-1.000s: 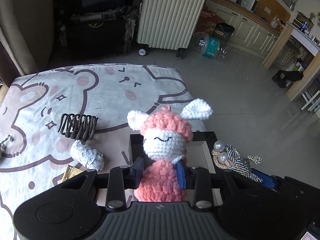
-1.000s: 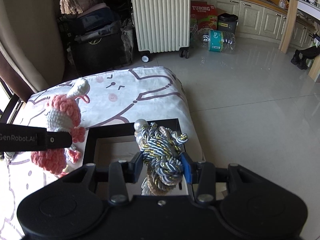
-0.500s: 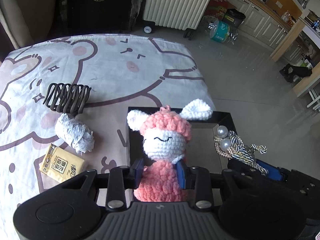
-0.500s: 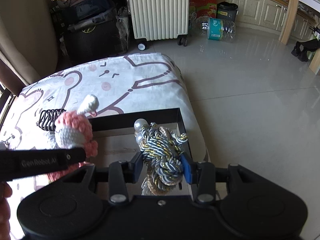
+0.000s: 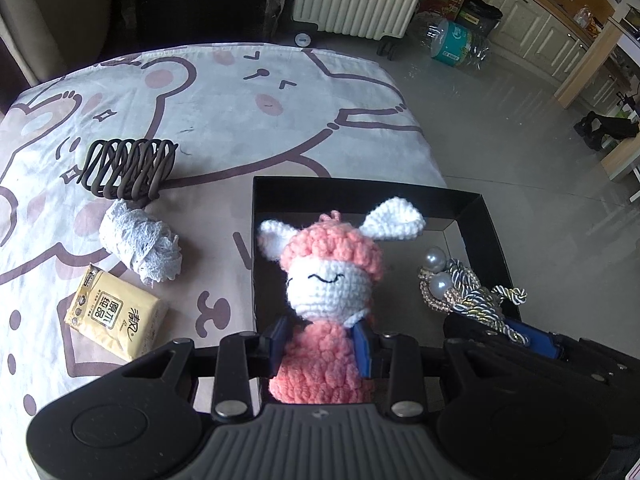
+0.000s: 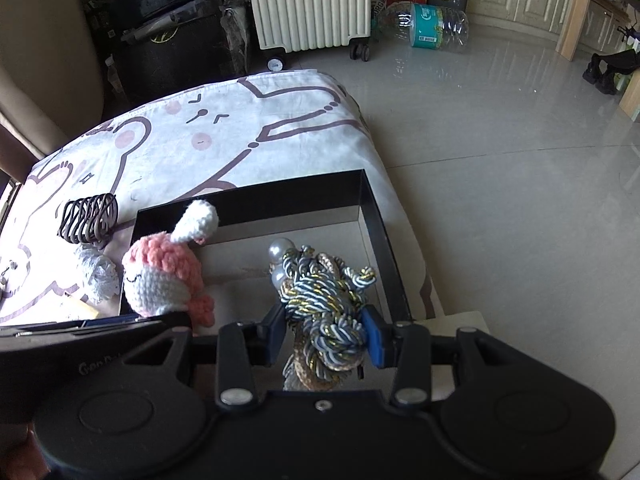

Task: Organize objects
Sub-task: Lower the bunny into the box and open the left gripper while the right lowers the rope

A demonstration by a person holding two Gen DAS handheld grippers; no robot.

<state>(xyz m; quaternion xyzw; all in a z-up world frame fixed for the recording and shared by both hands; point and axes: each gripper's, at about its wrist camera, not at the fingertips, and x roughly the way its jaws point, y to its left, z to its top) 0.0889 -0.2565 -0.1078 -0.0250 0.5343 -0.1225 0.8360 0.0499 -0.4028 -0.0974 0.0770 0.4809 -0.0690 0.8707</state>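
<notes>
Left wrist view, going left to right: a yellow tissue pack (image 5: pixel 114 316) lies on the bear-print sheet (image 5: pixel 248 120) covering the bench, with a wad of white lace (image 5: pixel 138 246) just above it and a dark brown hair claw (image 5: pixel 128 166) touching the wad's far end. Next comes the black box (image 5: pixel 476 216), sitting near the sheet's right edge. The left tool (image 5: pixel 322 344) is clamped tight on the pink body of a crochet bunny doll (image 5: pixel 328 276), held upright over the box's left half. Right of that, the right tool (image 6: pixel 326 332) is squeezed on a knotted rope bundle with pearls (image 6: pixel 326 300), held over the box's right half. Can't tell whether either thing touches the box floor.
</notes>
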